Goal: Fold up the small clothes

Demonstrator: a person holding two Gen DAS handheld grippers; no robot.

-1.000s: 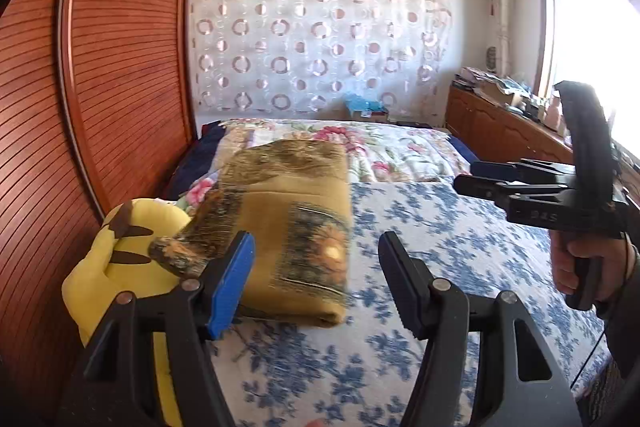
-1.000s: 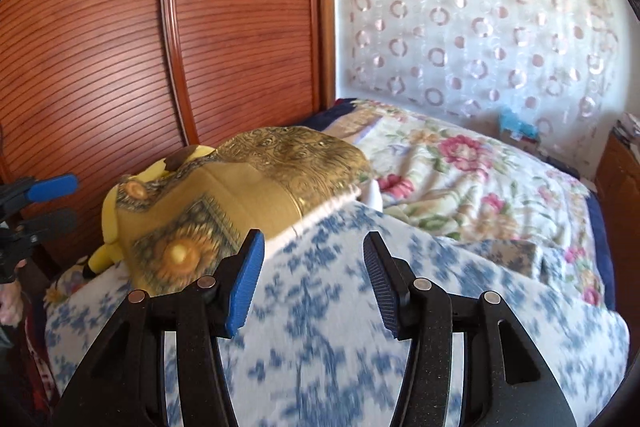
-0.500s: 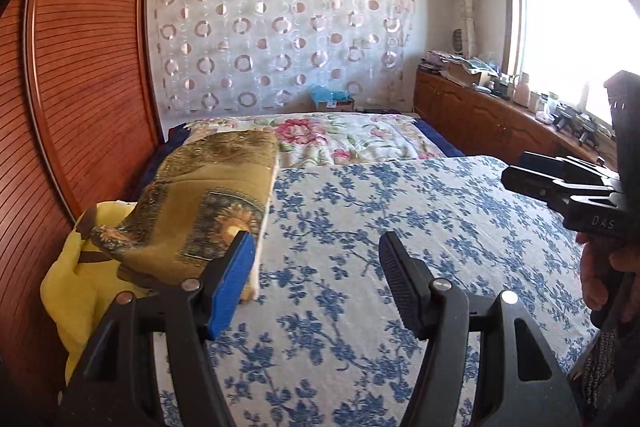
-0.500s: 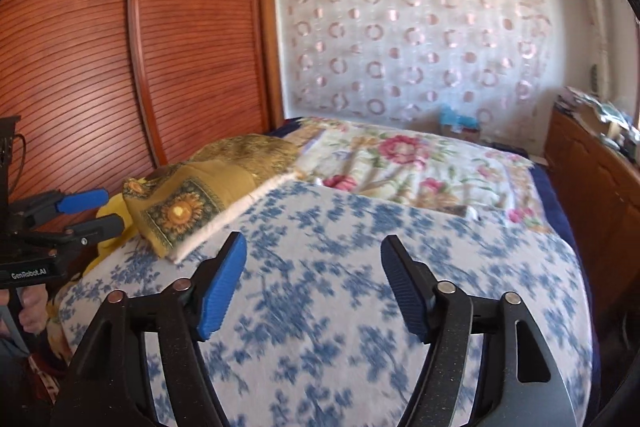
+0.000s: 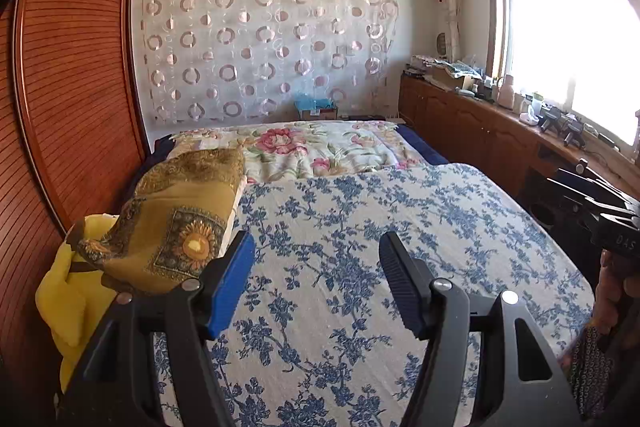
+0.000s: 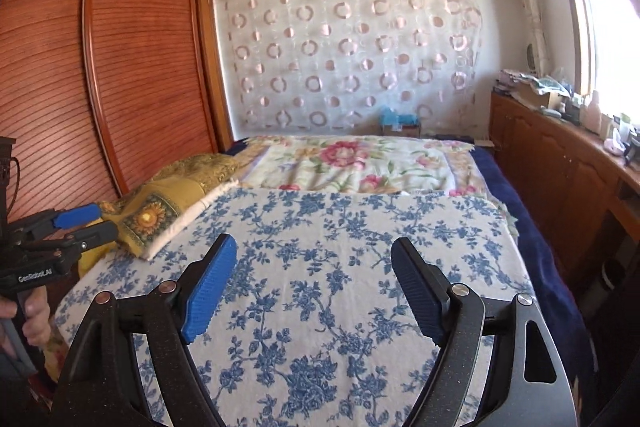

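A folded mustard cloth with a sunflower print (image 5: 180, 215) (image 6: 160, 211) lies at the left edge of the bed, resting partly on a yellow plush toy (image 5: 68, 303). My left gripper (image 5: 316, 247) hangs open over the blue-flowered bedspread (image 5: 420, 227), just right of the cloth, with nothing between its fingers. My right gripper (image 6: 314, 247) hovers over the middle of the bedspread (image 6: 360, 227); its jaws are opening and hold nothing. Each gripper also shows in the other's view: the left gripper (image 6: 102, 219) beside the cloth, the right gripper (image 5: 560, 179) at the far right edge.
A pink-flowered quilt (image 5: 320, 147) covers the far end of the bed. A slatted wooden wardrobe (image 6: 120, 67) stands close on the left. A long wooden cabinet (image 5: 480, 131) with clutter runs under the window on the right. Dark patterned fabric (image 5: 588, 371) shows by the person's hand.
Both grippers have drawn back and swung right, away from the folded cloth, which now sits at the left of each view. The right jaws stand wider than before.
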